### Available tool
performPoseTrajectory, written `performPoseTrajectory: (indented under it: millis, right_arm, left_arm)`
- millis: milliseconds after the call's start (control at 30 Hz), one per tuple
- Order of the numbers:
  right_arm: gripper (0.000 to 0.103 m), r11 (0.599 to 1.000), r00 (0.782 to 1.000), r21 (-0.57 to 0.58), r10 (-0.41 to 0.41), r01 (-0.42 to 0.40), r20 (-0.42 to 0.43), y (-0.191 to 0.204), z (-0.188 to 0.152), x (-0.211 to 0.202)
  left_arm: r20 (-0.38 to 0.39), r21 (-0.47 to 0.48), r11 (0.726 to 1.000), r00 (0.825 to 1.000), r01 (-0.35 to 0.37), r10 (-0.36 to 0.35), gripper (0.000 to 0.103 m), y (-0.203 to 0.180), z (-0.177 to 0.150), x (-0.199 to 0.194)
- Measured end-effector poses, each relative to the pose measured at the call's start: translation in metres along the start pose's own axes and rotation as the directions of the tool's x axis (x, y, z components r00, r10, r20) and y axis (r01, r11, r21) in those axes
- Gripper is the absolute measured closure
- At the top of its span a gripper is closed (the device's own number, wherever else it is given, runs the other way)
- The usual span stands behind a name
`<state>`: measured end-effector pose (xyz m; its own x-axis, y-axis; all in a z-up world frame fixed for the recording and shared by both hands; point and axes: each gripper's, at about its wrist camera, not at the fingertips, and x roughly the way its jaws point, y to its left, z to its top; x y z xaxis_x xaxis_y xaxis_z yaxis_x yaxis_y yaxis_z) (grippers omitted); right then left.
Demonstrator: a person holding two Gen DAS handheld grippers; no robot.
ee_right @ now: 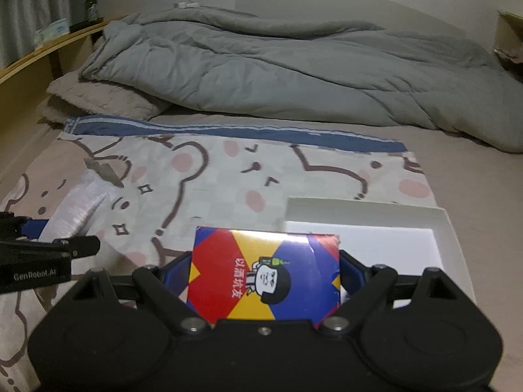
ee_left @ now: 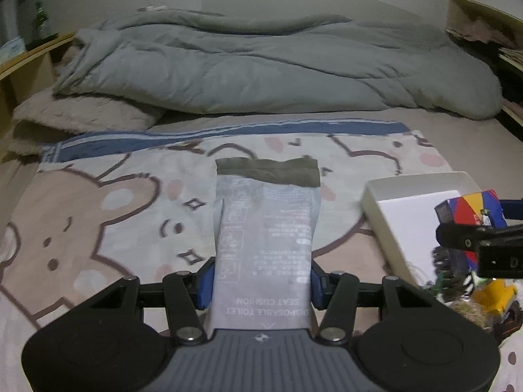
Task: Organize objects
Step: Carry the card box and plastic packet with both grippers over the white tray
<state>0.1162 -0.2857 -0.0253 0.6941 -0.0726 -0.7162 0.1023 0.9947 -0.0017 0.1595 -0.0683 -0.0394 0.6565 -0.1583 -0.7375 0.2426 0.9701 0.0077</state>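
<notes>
My left gripper (ee_left: 260,289) is shut on a grey-white packet (ee_left: 264,228) printed "disposable toilet seat cushion", which has a dark olive strip at its far end. The blue pads (ee_left: 204,285) press on both its sides above the bear-print blanket (ee_left: 98,215). My right gripper (ee_right: 264,276) is shut on a red, yellow and blue box (ee_right: 261,274) with a cartoon figure, held just in front of an open white box (ee_right: 452,228). In the left wrist view the right gripper (ee_left: 480,228) and its coloured box (ee_left: 470,207) hang over the white box (ee_left: 402,196). The left gripper (ee_right: 55,235) and the packet (ee_right: 81,202) show at the right wrist view's left edge.
A crumpled grey duvet (ee_left: 278,65) fills the far half of the bed, with a beige fluffy pillow (ee_left: 85,114) at its left. A wooden shelf (ee_right: 49,49) with a bottle (ee_right: 91,3) runs along the left. Small yellow and green items (ee_left: 490,297) lie near the white box.
</notes>
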Motion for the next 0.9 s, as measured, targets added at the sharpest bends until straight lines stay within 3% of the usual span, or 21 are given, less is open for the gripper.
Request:
performPoseTrajectory:
  millis: [700, 900]
  right_arm:
    - [0.012, 0.988, 0.994, 0.114, -0.109, 0.108, 0.004, -0.110, -0.013, -0.003]
    - [0.012, 0.981, 0.989, 0.128, -0.148, 0.149, -0.014, -0.141, -0.021, 0.004]
  left_arm:
    - [0.025, 0.119, 0.983, 0.989, 0.141, -0.145, 0.048, -0.115, 0.022, 0.033]
    - [0.041, 0.237, 0.953, 0.979, 0.187, -0.202, 0.048, -0.147, 0.028, 0.051]
